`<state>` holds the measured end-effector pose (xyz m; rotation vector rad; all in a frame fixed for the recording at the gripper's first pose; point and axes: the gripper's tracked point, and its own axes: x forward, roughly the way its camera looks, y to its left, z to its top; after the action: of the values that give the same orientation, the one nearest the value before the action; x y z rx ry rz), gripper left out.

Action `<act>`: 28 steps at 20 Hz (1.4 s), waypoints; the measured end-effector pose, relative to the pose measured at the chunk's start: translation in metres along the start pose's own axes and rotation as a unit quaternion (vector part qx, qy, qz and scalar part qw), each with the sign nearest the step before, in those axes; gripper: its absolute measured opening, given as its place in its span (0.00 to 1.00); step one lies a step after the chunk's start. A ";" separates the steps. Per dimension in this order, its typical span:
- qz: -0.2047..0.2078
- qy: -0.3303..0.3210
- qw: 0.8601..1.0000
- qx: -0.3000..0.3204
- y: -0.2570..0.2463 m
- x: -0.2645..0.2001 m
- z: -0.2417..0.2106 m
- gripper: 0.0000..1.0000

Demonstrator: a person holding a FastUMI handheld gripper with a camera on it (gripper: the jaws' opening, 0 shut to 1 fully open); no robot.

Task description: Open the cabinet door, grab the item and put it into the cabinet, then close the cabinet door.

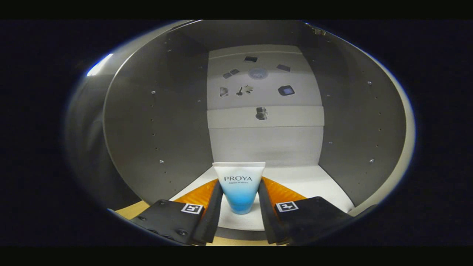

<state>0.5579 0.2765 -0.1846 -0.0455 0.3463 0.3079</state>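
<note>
Cabinet [155,122], open, grey side walls dotted with shelf-pin holes, pale back panel [264,144] and white floor [310,181]; we look straight into it. On the back panel we list several small dark patches, too small to identify. Tool [240,197]: two fingers reaching over the cabinet's front edge, set narrow. Tube [239,186], white shading to blue at its lower end, wide crimped end uppermost, stands upright between the fingers just above the cabinet floor; we see both fingers pressed against its sides, so the tool grips the tube.
</note>
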 end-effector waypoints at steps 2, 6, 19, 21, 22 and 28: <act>0.004 -0.001 1.000 -0.005 0.001 0.006 0.002 0.58; 0.006 -0.001 1.000 -0.009 0.002 0.007 0.001 0.59; -0.020 -0.072 0.997 0.007 0.013 -0.063 0.040 0.97; -0.021 -0.085 0.996 0.012 0.025 -0.091 0.045 0.97; -0.025 -0.092 0.995 0.014 0.029 -0.107 0.046 0.97; -0.080 -0.114 0.990 0.013 0.052 -0.208 0.034 0.97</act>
<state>0.3672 0.2697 -0.0812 -0.0121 0.1194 0.1467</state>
